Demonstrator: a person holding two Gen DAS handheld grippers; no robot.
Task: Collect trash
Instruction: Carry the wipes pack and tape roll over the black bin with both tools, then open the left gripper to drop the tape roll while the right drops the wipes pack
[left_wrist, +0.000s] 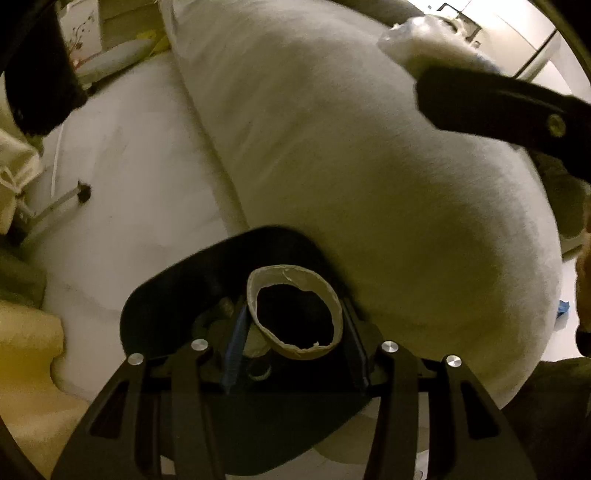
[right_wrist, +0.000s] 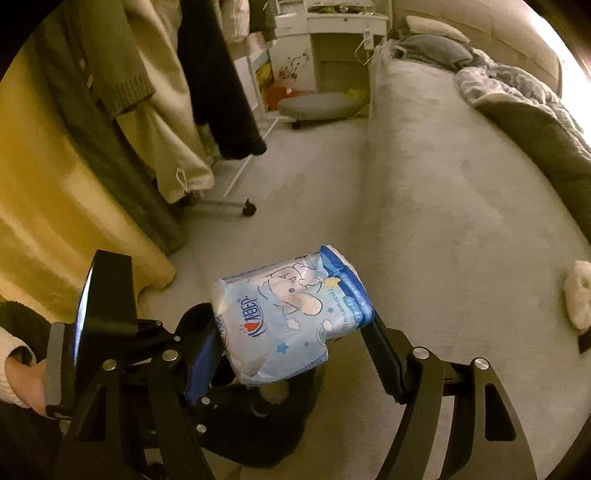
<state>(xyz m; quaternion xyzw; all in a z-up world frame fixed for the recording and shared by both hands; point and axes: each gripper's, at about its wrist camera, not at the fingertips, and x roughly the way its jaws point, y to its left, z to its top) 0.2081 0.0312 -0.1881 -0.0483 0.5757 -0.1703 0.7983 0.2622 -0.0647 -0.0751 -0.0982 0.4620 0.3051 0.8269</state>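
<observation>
1. The left gripper (left_wrist: 293, 314) pinches a cardboard tube (left_wrist: 294, 312) between its fingers, open end facing us, over a black bin (left_wrist: 166, 295) that looks, though it is blurry, to have trash inside.
2. The big grey bed (left_wrist: 332, 166) is just behind it.
3. The right gripper (right_wrist: 291, 328) squeezes a blue and white tissue pack (right_wrist: 291, 314) above the same bin (right_wrist: 258, 435), near the floor (right_wrist: 295, 192).

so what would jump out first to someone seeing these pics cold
Probably the blue-and-white printed plastic tissue pack, clamped in the right gripper above the pale floor. Next, the brown cardboard tube seen end-on, held in the left gripper over an open black bin, beside the big light-grey bed edge.
</observation>
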